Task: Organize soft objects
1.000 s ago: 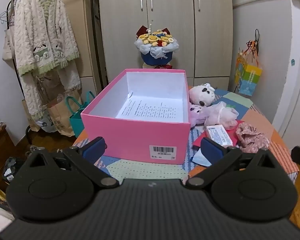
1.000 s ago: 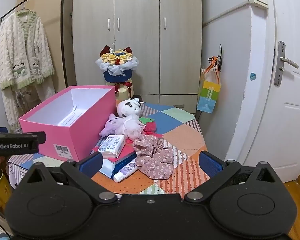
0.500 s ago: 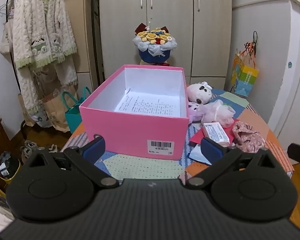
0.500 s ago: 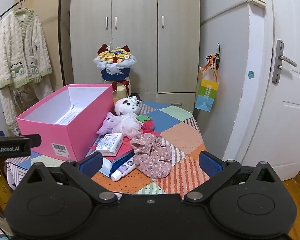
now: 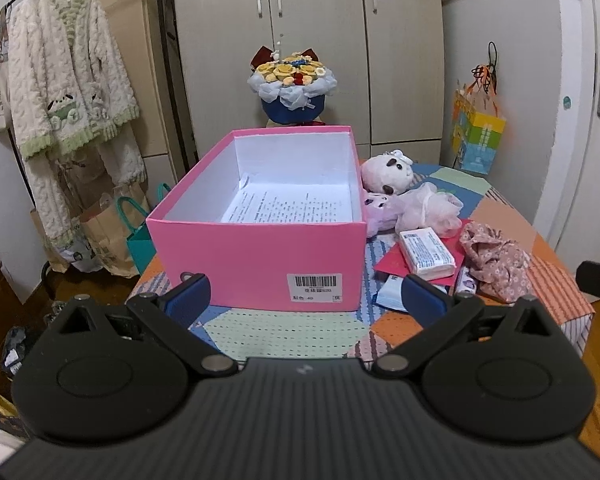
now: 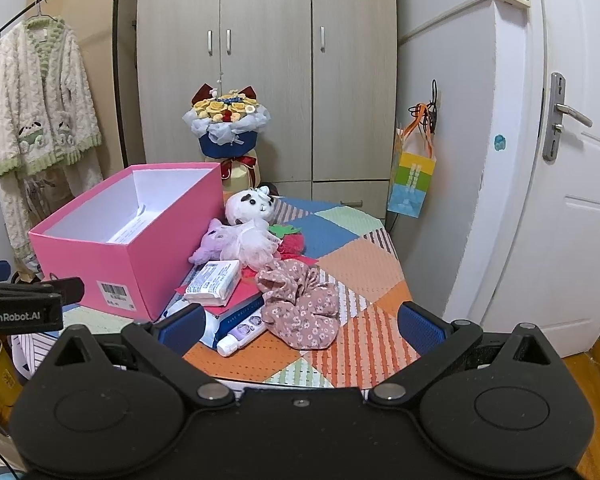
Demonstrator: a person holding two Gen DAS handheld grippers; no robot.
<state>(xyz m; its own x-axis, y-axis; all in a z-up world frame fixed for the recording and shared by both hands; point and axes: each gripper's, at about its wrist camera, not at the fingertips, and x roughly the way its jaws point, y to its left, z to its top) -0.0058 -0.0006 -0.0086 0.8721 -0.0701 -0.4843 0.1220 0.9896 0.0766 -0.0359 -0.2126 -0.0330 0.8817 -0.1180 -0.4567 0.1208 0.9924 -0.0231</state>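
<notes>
An open pink box [image 5: 255, 248] [image 6: 139, 252] with a printed sheet inside stands on the patchwork table [image 5: 283, 332] [image 6: 360, 256]. To its right lie a white panda plush [image 5: 388, 170] [image 6: 247, 208], a purple plush with a tulle skirt [image 5: 424, 208] [image 6: 239, 238], a floral pink scrunchie [image 5: 496, 256] [image 6: 300, 300] and a tissue pack [image 5: 426, 250] [image 6: 213, 282]. My left gripper [image 5: 306, 300] is open and empty in front of the box. My right gripper [image 6: 300, 328] is open and empty before the scrunchie.
A red card, a blue book [image 6: 239, 312] and a small tube [image 6: 241, 334] lie under and beside the tissue pack. A flower bouquet [image 5: 291, 84] stands behind the box. A clothes rack with a cardigan [image 5: 63, 88] is at the left, a door [image 6: 572, 200] at the right.
Both grippers have drawn back a little from the table and shifted left, so more of the table front shows. Both stay open and nothing on the table has moved.
</notes>
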